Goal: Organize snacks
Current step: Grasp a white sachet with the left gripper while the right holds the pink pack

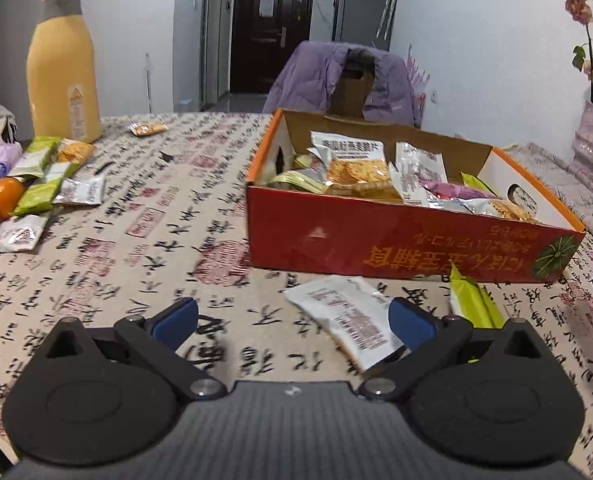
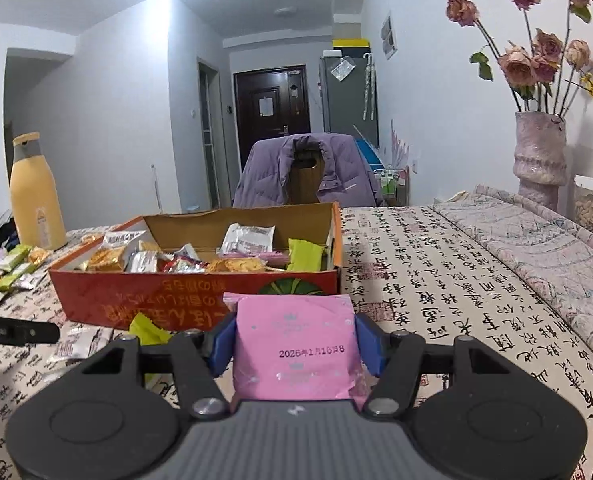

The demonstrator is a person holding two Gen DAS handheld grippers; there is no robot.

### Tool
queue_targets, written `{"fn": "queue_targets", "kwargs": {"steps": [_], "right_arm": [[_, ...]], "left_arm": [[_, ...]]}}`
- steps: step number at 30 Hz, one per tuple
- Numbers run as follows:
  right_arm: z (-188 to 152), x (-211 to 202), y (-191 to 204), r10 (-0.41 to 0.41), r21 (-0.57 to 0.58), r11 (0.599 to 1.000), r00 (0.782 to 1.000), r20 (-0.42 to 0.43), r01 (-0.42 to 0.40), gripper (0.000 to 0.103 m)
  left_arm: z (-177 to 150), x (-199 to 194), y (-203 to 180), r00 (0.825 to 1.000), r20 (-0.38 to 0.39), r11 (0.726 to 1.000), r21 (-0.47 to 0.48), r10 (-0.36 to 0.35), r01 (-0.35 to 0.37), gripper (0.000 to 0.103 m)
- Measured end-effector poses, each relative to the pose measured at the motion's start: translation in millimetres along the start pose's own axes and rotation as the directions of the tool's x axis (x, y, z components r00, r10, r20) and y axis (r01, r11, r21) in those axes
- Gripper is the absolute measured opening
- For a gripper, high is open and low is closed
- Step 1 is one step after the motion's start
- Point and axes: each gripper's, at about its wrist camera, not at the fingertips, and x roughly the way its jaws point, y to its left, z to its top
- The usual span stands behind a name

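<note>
Snack packets, white, orange and green ones, fill the red cardboard box [image 1: 396, 248] on the table with the writing-print cloth [image 1: 144, 240]. Right gripper [image 2: 294, 344] squeezes a flat pink packet [image 2: 294, 344] (just before the box). Left gripper [image 1: 292, 320] gapes wide, holding nothing, over a white packet [image 1: 344, 316].

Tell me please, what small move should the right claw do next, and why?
Probably carry it forward and over the red box wall. The right claw is shut on a pink packet, and the box just ahead already holds other snacks, so the packet likely belongs there.
</note>
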Motion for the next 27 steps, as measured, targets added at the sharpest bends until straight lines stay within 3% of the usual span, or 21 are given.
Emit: {"fn": "queue_targets", "kwargs": {"steps": [6,19,27], "right_arm": [[1,-1,-8,-0.014,0.037,0.999,1.000,0.005,0.014,0.061],[2,1,-23,0.000,0.112,0.994,1.000,-0.013,0.001,0.061],[2,-1,-24,0.007,0.120,0.993,1.000,-0.011,-0.005,0.061]], "left_arm": [[12,23,-29,0.996,-0.069,0.998,0.037,0.058,-0.056,0.103],[13,53,-50,0.968,-0.177,0.983,-0.019,0.178,-0.184,0.102],[10,40,-48,0.976,-0.152,0.988,-0.009,0.153,-0.157,0.074]]}}
